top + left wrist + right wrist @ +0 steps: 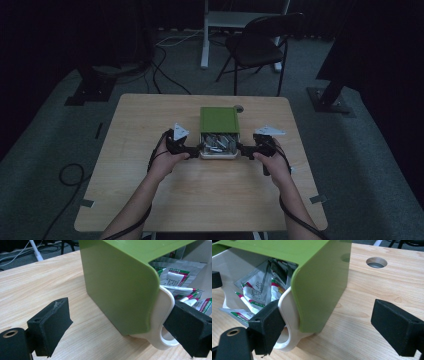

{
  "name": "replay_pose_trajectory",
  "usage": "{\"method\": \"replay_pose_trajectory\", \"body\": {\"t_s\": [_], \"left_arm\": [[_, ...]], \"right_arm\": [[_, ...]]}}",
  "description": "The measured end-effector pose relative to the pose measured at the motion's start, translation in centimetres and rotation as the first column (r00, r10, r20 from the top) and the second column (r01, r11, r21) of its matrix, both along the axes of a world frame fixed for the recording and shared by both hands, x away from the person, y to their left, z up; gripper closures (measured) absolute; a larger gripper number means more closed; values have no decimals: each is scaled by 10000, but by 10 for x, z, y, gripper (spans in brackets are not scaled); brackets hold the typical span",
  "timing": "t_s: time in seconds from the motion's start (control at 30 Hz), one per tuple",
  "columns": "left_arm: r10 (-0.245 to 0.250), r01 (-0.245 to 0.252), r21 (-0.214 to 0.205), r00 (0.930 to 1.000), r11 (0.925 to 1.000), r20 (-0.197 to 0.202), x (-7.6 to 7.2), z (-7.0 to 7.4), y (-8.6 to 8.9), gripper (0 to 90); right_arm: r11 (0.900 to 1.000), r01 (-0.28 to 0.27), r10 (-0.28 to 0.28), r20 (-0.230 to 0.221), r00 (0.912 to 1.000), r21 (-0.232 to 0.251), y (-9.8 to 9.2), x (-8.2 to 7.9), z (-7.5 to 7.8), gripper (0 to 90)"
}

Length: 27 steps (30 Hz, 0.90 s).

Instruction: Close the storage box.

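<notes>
Both grippers are in at the green box point(219, 120), which sits mid-table on the wooden table point(150, 190) with its white drawer point(218, 155) pulled out toward the person and full of sachets point(218, 143). The left gripper point(194, 148) stands wide open, one jaw against the drawer's white loop handle point(163, 336), gripping nothing. The right gripper point(244, 148) mirrors it, spread wide, one jaw touching the opposite handle point(287, 335).

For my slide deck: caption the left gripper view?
Open left claw straddling the white handle of a green-lidded box holding foil sachets.
</notes>
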<state>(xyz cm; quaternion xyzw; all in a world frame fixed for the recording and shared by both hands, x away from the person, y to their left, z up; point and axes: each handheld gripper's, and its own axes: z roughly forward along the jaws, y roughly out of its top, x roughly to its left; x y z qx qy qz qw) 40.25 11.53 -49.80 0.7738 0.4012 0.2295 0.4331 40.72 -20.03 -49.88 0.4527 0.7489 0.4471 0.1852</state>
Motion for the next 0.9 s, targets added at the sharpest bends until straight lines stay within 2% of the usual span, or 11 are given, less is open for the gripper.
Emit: {"method": "replay_pose_trajectory", "body": {"t_s": [0.2, 0.37, 0.53, 0.73, 0.8, 0.9], "left_arm": [[76, -76, -53, 10000, 10000, 41, 4, -1, 0, 89], [193, -194, 69, 9997, 9998, 133, 7, 0, -2, 89], [222, -223, 73, 9997, 9997, 39, 10, 0, -2, 90], [335, -335, 35, 9994, 9994, 59, 12, -1, -3, 90], [327, -327, 70, 9995, 9994, 16, 12, 0, -3, 89], [296, -300, 241, 9994, 9993, 154, 12, 1, -5, 91]], "right_arm": [[9998, 154, -153, 40, 9999, -103, 2, 5, 1, 126], [9993, 382, -382, 13, 9993, -40, 3, 8, 0, 123], [9981, 581, -579, -115, 9983, 185, 3, 11, -2, 120], [9965, 829, -828, -71, 9965, 97, 6, 13, -2, 114], [9962, 866, -866, -79, 9962, 52, 6, 13, -1, 106], [9959, 906, -906, -12, 9959, -14, 7, 14, -1, 115]]}}
